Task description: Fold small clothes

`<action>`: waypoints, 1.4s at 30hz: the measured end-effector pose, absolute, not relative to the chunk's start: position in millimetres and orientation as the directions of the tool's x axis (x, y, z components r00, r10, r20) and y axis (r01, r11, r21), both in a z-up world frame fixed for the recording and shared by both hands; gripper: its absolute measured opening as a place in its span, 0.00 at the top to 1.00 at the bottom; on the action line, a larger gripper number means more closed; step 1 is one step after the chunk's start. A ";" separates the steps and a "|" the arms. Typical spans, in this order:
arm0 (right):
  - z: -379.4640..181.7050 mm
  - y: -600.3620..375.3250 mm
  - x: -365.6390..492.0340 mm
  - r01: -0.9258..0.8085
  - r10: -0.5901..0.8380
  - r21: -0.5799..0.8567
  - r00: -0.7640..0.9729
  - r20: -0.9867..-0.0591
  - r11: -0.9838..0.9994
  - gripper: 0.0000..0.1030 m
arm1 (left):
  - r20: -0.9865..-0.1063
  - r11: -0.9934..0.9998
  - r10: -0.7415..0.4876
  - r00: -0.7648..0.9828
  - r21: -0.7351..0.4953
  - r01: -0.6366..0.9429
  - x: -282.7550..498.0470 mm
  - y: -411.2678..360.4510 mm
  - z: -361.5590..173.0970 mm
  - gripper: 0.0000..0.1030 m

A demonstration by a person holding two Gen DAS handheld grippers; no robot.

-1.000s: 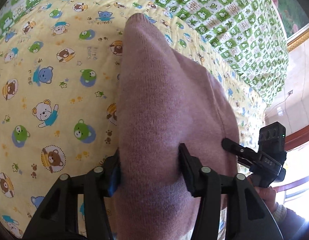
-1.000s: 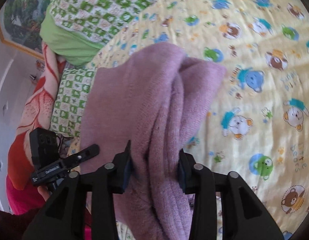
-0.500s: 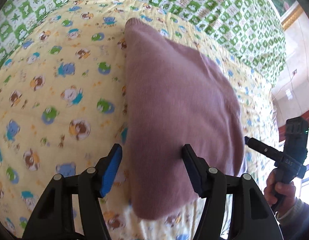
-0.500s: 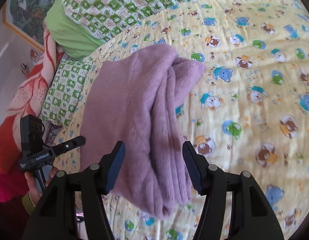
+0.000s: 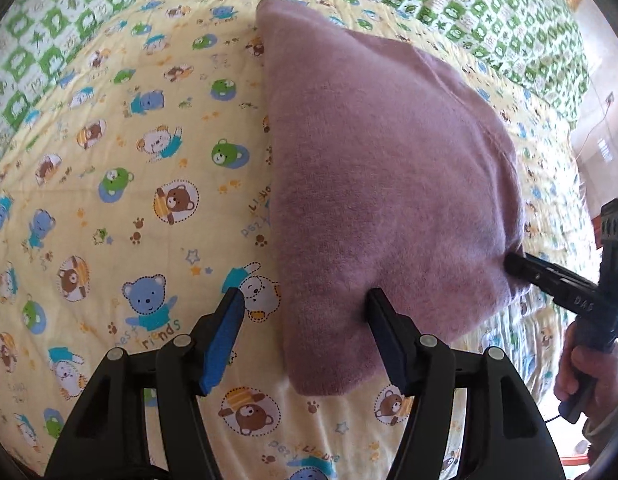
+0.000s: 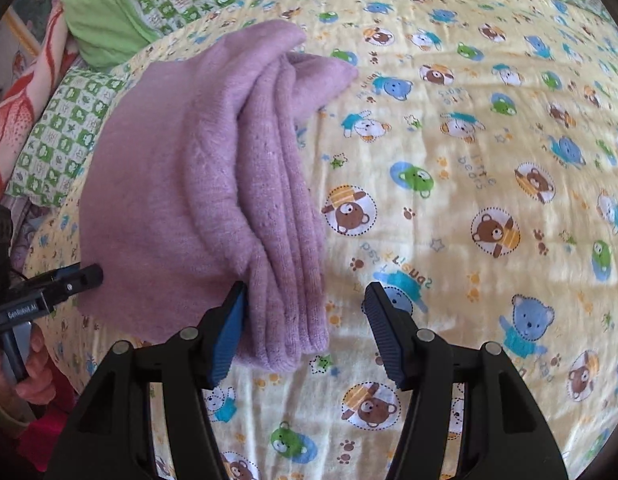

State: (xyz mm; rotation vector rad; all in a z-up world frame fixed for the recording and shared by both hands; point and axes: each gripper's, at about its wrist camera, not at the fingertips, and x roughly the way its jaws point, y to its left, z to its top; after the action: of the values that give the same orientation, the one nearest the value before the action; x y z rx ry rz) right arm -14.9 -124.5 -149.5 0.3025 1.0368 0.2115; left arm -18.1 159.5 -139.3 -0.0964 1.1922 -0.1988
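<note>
1. The left tongs (image 5: 303, 336) stood open above the bear-print bed cover (image 5: 109, 200).
2. The folded mauve garment (image 5: 381, 184) lay flat on it.
3. The right tongs (image 5: 521, 268) touched the garment's edge.

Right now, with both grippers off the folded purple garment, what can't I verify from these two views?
- What kind of garment the purple knit is: folded into a bundle in both views, so no sleeves or neckline show.
- Its underside and inner layers: the top layer covers them; the right wrist view shows only stacked edges.
- The bear-print quilt below it: covered.
- The bed's extent: cut off by the fisheye rim in both views.
</note>
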 end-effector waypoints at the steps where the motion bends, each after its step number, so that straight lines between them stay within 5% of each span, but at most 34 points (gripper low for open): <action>1: -147.2 -125.1 -16.7 -0.029 0.319 0.353 0.500 -0.805 0.935 0.41 | -0.910 0.978 -0.203 0.360 -0.174 0.113 -21.2 157.4 -135.6 0.39; 10: -107.8 -126.5 -47.0 -0.076 0.341 0.375 0.607 -0.718 0.924 0.40 | -0.887 0.988 -0.127 0.444 -0.072 0.139 -45.6 140.3 -102.9 0.35; 27: -115.5 -72.3 -83.4 -0.224 0.334 0.248 0.589 -0.736 0.942 0.23 | -0.818 0.985 0.058 0.572 0.139 0.098 -103.0 128.5 -103.4 0.24; 42: -104.7 -70.0 -121.8 -0.258 0.326 0.205 0.636 -0.700 0.944 0.21 | -0.806 0.985 0.076 0.587 0.151 0.080 -139.5 142.4 -95.0 0.24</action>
State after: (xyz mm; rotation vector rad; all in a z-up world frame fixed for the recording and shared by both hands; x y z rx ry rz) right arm -121.8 -70.0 -104.7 0.0888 0.8165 0.3342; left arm -139.5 142.4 -95.0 0.1786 0.9446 -0.0024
